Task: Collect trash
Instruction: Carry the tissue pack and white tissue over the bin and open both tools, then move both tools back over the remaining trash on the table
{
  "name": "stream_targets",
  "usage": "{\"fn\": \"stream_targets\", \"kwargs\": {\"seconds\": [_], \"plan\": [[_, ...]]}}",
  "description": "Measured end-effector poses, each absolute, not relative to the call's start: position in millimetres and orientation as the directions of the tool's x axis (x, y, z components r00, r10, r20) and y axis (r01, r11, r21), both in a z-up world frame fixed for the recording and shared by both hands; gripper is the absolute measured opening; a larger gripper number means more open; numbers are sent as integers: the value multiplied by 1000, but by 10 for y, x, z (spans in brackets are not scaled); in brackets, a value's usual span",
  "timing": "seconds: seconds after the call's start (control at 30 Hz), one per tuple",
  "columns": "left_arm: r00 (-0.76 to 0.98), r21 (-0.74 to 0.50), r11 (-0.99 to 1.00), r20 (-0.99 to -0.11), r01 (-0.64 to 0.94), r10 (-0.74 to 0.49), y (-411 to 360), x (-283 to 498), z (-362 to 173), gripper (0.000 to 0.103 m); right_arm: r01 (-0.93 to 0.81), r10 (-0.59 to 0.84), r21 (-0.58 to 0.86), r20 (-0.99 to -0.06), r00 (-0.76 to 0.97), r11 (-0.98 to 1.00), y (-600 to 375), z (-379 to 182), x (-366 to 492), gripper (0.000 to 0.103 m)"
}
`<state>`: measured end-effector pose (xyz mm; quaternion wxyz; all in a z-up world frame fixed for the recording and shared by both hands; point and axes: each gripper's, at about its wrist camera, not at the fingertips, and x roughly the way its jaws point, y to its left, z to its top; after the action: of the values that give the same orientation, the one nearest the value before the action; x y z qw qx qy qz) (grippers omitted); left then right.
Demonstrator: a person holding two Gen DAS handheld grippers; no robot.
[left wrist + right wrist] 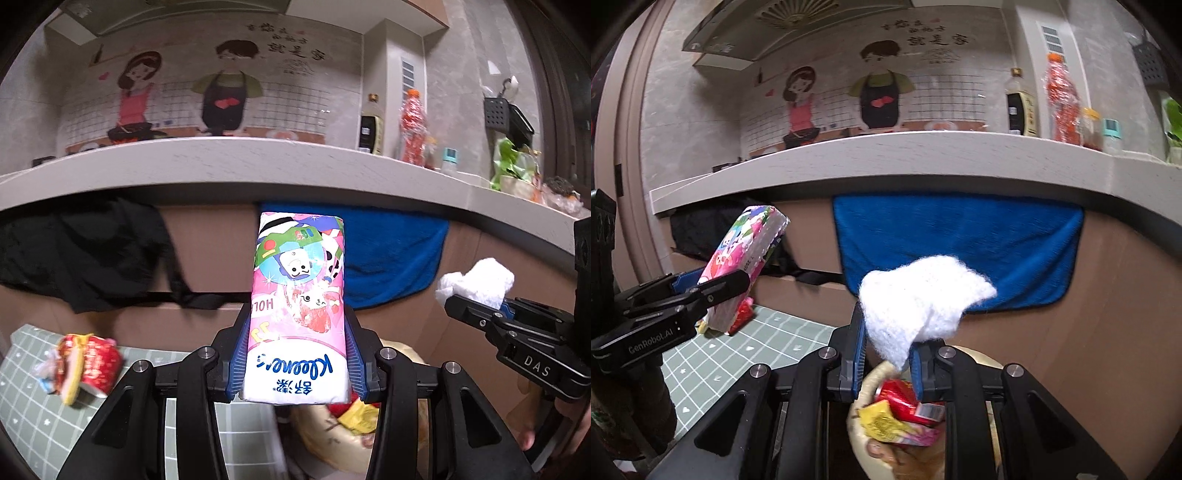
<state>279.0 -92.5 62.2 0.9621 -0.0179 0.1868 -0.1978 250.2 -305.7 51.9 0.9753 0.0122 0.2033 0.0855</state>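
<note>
Pink cartoon-print Kleenex tissue pack (298, 306) clamped lengthwise in left tool (298, 365), crumpled white tissue wad (919, 299) pinched in right tool (888, 363), both held over cream round bin w/ red+yellow wrappers (905, 413), prob so they drop straight in.

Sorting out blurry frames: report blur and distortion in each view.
Left wrist view: fisheye bends the counter edge into an arc; red wrapper smeared, tissue pack sharp. Right wrist view: same curvature, dark vignette corners; white tissue wad soft-edged.
</note>
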Motion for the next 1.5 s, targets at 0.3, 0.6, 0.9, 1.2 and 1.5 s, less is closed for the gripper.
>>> {"fn": "stream_targets", "kwargs": {"seconds": [0.3, 0.6, 0.9, 1.2, 1.5], "plan": [[782, -162, 887, -424, 431, -457, -1340, 3043, 325, 46, -116, 142, 85, -430, 891, 990, -3377, 385, 2610, 19], [683, -239, 849, -511, 471, -522, -1599, 3354, -67, 46, -96, 158, 150, -488, 858, 984, -3602, 128, 2874, 21], [505, -403, 762, -577, 507, -641, -1692, 3727, -540, 67, -79, 238, 295, -553, 799, 952, -3831, -277, 3210, 41], [606, -382, 830, -567, 406, -558, -1132, 3658, -407, 68, -54, 229, 317, -545, 807, 947, -3802, -313, 3134, 41], [762, -232, 938, -549, 256, -344, -90, 3281, -337, 68, -121, 228, 234, -511, 829, 965, -3234, -96, 2997, 41]]}}
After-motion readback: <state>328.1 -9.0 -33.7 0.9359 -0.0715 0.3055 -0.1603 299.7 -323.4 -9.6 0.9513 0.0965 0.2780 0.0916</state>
